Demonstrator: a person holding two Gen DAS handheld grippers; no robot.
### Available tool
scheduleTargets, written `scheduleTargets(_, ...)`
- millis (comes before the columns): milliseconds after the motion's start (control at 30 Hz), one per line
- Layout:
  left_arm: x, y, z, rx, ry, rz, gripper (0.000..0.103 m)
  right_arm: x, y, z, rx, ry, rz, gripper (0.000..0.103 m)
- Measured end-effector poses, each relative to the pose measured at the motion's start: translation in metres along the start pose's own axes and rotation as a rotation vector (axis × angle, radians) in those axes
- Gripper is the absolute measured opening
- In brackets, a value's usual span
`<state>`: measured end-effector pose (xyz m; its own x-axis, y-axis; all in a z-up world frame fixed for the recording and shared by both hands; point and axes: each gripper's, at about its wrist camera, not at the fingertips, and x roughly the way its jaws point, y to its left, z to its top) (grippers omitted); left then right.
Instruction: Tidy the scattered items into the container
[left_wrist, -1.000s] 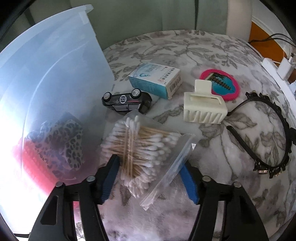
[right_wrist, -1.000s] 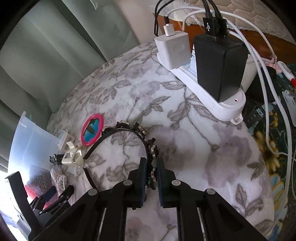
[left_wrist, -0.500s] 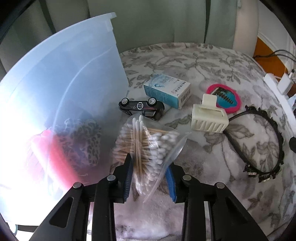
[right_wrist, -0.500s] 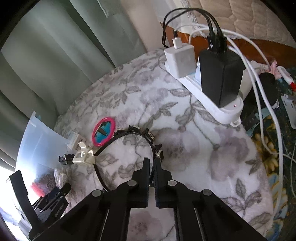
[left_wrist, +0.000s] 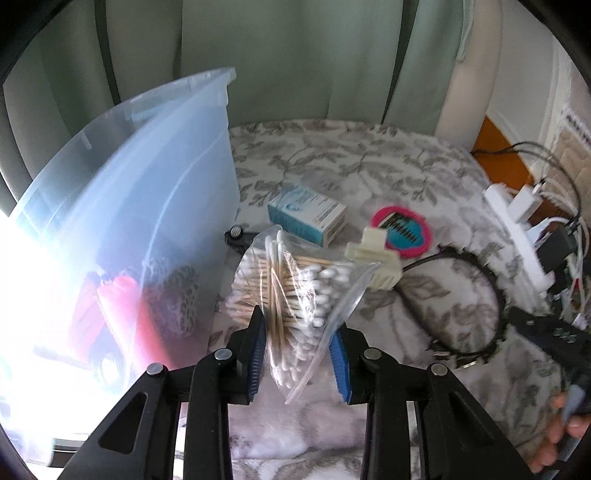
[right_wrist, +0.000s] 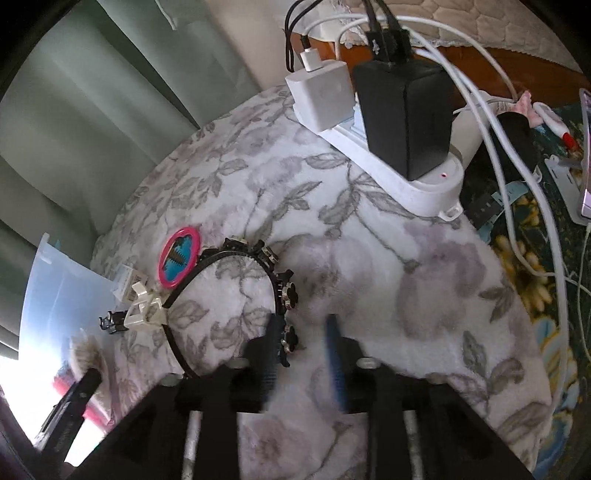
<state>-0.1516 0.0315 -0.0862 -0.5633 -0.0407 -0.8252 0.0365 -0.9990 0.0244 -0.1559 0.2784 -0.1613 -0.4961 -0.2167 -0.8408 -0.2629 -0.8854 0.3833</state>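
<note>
My left gripper (left_wrist: 297, 341) is shut on a clear bag of cotton swabs (left_wrist: 291, 291) and holds it above the floral blanket, beside the clear plastic container (left_wrist: 122, 206). The container holds red and leopard-print items (left_wrist: 173, 295). On the blanket lie a blue box (left_wrist: 306, 214), a toy car (left_wrist: 236, 236) mostly hidden behind the bag, a cream clip (left_wrist: 380, 258), a pink round mirror (left_wrist: 402, 229) and a black headband (left_wrist: 476, 295). My right gripper (right_wrist: 301, 332) is open just above the headband (right_wrist: 284, 291), blurred by motion.
A white power strip (right_wrist: 406, 166) with a black adapter (right_wrist: 406, 114) and a white charger (right_wrist: 321, 92) lies at the blanket's right edge, with cables trailing. Green curtains hang behind. The person's hand (left_wrist: 561, 435) shows at the lower right of the left wrist view.
My left gripper closed on the swab bag and lifted it off the blanket. My right gripper, shut over the headband before, has opened.
</note>
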Motion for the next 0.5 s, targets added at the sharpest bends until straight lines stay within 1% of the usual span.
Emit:
scheduleTargets(100,-0.008,0.002,0.003,-0.013,-0.007,-0.030,0.033,0.008,0.007,-0.002,0.009,-0.010,0.015,0.041)
scheduleTargets(167,-0.010,0.005,0.006,-0.030,-0.005,-0.049,0.033,0.015,0.018,-0.001,-0.020,-0.015,0.023,0.041)
scheduleTargets(200,-0.011,0.007,0.008,-0.045,-0.003,-0.060,0.033,0.018,0.022,0.000,-0.035,-0.017,0.016,0.043)
scheduleTargets(267,-0.015,0.011,0.011,-0.073,-0.006,-0.078,0.033,0.024,0.029,0.002,-0.060,-0.023,-0.020,0.043)
scheduleTargets(333,-0.022,0.012,0.013,-0.081,-0.024,-0.084,0.033,0.026,0.029,0.004,-0.055,-0.038,-0.033,0.043)
scheduleTargets(367,-0.027,0.011,0.015,-0.076,-0.040,-0.086,0.033,0.026,0.028,0.006,-0.049,-0.047,-0.038,0.040)
scheduleTargets(433,-0.033,0.011,0.019,-0.078,-0.060,-0.106,0.033,0.027,0.026,0.008,-0.045,-0.061,-0.043,0.040)
scheduleTargets(467,-0.035,0.011,0.021,-0.081,-0.069,-0.117,0.033,0.028,0.026,0.009,-0.043,-0.067,-0.044,0.038)
scheduleTargets(500,-0.037,0.012,0.022,-0.082,-0.072,-0.124,0.033,0.028,0.024,0.010,-0.041,-0.072,-0.049,0.033)
